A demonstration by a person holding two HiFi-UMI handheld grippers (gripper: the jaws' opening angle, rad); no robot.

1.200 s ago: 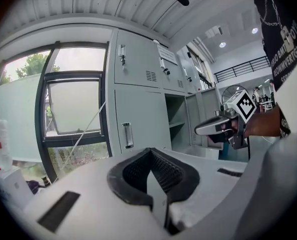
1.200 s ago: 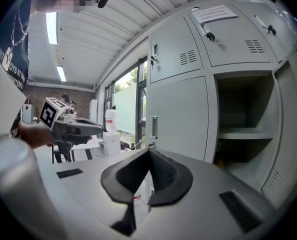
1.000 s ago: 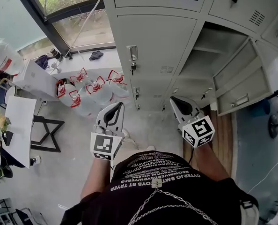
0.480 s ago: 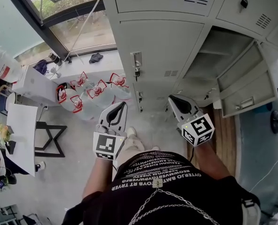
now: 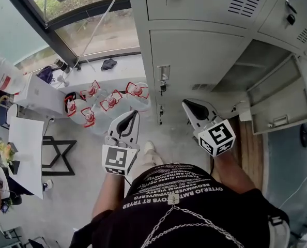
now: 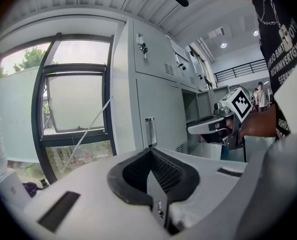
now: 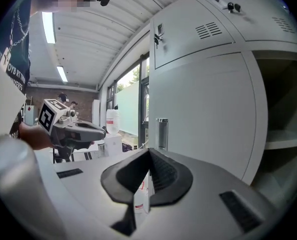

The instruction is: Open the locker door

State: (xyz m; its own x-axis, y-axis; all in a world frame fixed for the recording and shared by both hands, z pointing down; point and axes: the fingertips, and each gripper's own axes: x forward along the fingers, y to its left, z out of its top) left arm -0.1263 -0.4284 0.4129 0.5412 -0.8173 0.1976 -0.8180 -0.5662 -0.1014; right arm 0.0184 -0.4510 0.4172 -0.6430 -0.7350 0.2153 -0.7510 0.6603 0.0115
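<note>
both tools hang empty, short of the lockers: the left gripper has its jaws pressed together w/ nothing btwn them, same for the right gripper. the locker door that looks like the target is closed, straight ahead of the tips. its slim upright handle sits near the door's left edge and is centred in both gripper views. prob still the approach, nothing touched yet. risks: if the jaws reach the handle w/o spreading first they'll just bump metal. the handle looks thin & smooth, so a shallow pinch could slide off on the pull. the open compartment w/ its swung-out door is just right of the target, so the right arm could knock it. water jugs crowd the floor at left, bad for footing.
</note>
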